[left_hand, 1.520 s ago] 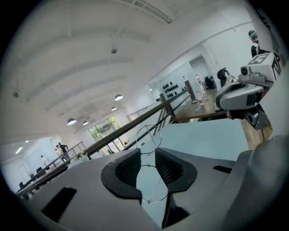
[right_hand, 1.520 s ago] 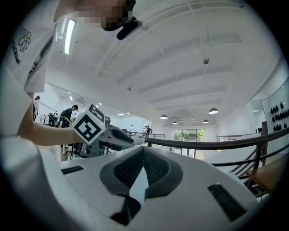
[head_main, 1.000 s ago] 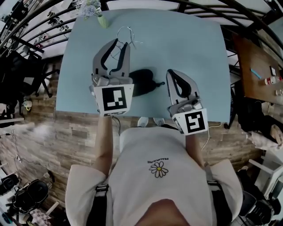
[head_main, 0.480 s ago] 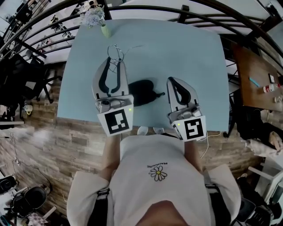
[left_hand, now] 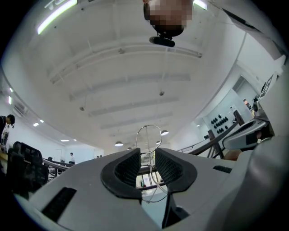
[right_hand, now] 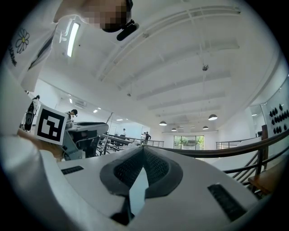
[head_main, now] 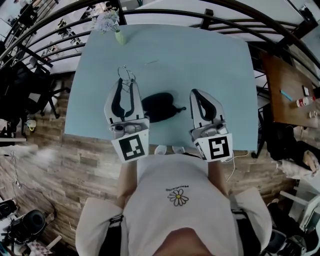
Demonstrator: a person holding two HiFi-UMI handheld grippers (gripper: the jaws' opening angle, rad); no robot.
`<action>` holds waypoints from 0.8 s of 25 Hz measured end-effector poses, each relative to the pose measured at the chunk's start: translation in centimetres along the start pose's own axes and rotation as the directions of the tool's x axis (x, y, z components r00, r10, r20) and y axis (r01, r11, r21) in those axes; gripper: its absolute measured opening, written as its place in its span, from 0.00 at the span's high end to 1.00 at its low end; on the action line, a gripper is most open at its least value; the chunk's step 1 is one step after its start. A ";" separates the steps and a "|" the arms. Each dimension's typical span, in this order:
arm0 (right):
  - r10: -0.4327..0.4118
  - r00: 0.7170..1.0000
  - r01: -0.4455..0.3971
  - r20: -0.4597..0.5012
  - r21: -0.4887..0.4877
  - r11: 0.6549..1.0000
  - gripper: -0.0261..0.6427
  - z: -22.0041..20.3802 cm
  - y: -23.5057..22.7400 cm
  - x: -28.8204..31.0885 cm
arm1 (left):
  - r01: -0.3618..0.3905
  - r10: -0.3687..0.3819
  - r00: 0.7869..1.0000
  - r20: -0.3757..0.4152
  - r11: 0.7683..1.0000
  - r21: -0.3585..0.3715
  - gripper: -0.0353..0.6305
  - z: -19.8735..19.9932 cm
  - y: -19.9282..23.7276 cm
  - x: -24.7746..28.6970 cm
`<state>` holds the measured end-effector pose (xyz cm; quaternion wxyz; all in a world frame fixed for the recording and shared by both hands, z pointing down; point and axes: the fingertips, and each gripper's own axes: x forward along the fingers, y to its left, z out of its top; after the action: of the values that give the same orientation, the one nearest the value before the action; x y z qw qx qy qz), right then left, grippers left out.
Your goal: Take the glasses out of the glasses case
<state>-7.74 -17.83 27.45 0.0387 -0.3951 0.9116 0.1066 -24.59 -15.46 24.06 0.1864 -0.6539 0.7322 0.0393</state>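
Note:
Thin wire-framed glasses [head_main: 126,75] stick out past the tips of my left gripper [head_main: 126,84], over the pale blue table [head_main: 220,60]. In the left gripper view the pads are shut on the wire frame, and one lens rim [left_hand: 148,138] rises above my left gripper [left_hand: 146,163]. The black glasses case [head_main: 159,106] lies on the table between the two grippers, just right of the left one. My right gripper [head_main: 197,94] hovers right of the case. Its tips meet in the right gripper view, so my right gripper [right_hand: 142,153] is shut with nothing in it.
A small green vase with pale flowers [head_main: 113,24] stands at the table's far left corner. Dark railings [head_main: 165,11] curve behind the table. A brown side table [head_main: 292,85] with small items is at the right. The table's near edge [head_main: 165,142] runs just under the grippers.
My left gripper has drawn back toward me with the glasses and rolled, so the glasses now sit nearer the table's middle left. The right gripper has stayed put.

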 end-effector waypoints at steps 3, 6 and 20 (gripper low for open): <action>0.000 1.000 0.000 0.016 0.009 1.000 0.95 0.4 0.3 0.0 | -0.003 0.003 1.000 0.010 1.000 0.008 0.78 0.3 0.1 -0.3; -0.005 1.000 0.005 0.028 0.007 1.000 0.95 0.7 0.6 -0.1 | -0.009 0.009 1.000 0.017 1.000 0.012 0.78 0.7 0.4 -0.7; -0.011 0.999 0.011 0.030 0.003 1.000 0.95 1.1 0.7 -0.7 | -0.009 0.008 0.999 0.035 1.000 0.022 0.78 1.6 0.3 -1.2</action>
<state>-7.79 -16.62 26.61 0.0534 -0.3983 0.9089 0.1111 -24.44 -13.84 22.91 0.2062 -0.6481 0.7319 0.0435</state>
